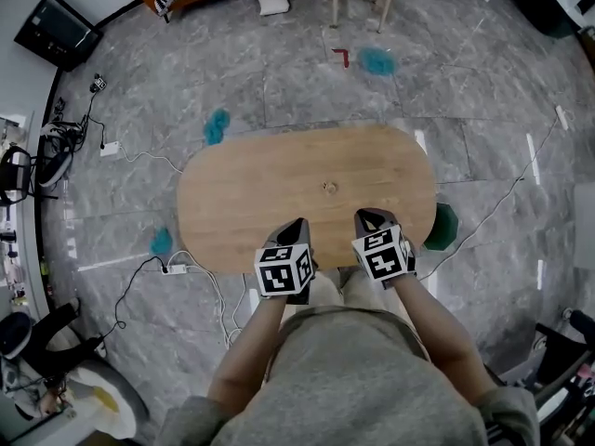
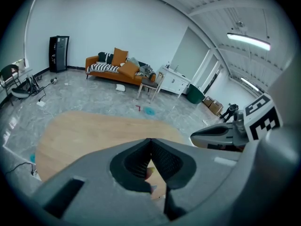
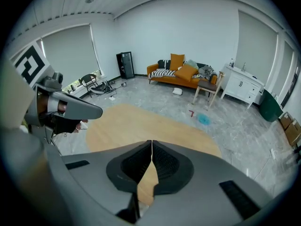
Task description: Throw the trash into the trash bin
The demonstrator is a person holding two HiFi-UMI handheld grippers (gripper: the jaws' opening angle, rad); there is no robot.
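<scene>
Seeing left gripper (image 1: 297, 223) and right gripper (image 1: 370, 216) both pressed together on nothing, over near edge of table (image 1: 242, 184). Seeing trash only as blue wads (image 1: 216, 126) scattered on floor (image 1: 307, 91), well apart from green bin (image 1: 442, 227) beside table's right end. Could skid a wad away by reaching down with jaws unopened, or snag power strip (image 1: 174, 268) beside the nearest one.

This is a big, plain room, half lounge and half test lab. An orange sofa (image 3: 181, 79), a white cabinet (image 3: 242, 86) and an oval wooden table (image 1: 279, 184) stand on grey stone tiles (image 1: 307, 82). Loose cables (image 1: 58, 133) and a power strip (image 1: 174, 269) lie about, under a bare strip light (image 2: 248, 40).
</scene>
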